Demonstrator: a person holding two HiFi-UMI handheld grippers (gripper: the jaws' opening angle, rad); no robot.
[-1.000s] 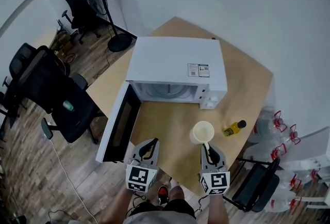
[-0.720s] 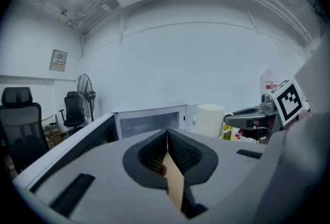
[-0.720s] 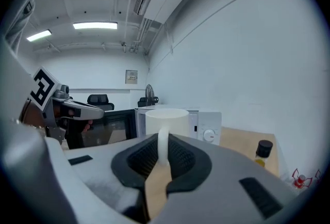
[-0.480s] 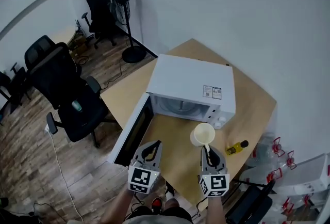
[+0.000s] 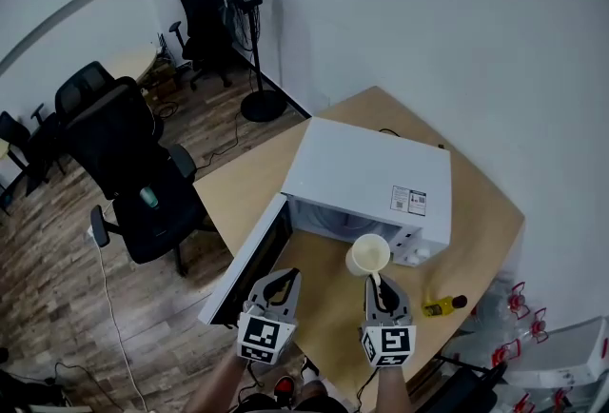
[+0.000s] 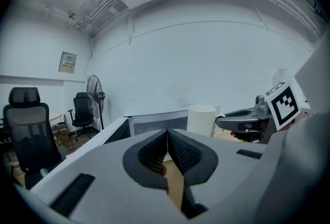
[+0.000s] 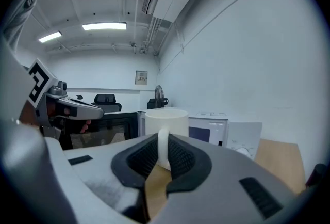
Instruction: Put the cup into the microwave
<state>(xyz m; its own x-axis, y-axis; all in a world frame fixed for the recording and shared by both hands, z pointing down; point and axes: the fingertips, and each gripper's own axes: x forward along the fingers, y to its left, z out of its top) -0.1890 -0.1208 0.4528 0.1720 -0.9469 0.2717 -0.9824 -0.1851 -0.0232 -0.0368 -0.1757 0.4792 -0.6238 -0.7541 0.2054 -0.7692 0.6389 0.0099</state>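
1. A wooden worktop (image 5: pixel 252 178) stands with one corner towards the far wall.
2. A small yellow bottle (image 5: pixel 443 306) lies on its side near the worktop's right edge.
3. A black pedestal fan (image 5: pixel 240 0) stands on the wood floor, far left.
4. One black office chair (image 5: pixel 128 164) is left of the worktop, and another (image 5: pixel 203 16) is beside the fan.
5. Clear water jugs with red handles (image 5: pixel 529 325) sit on the floor, right.

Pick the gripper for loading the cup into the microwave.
Right. The right gripper is shut on the cup by its handle, facing the open microwave. The left gripper is shut and empty.
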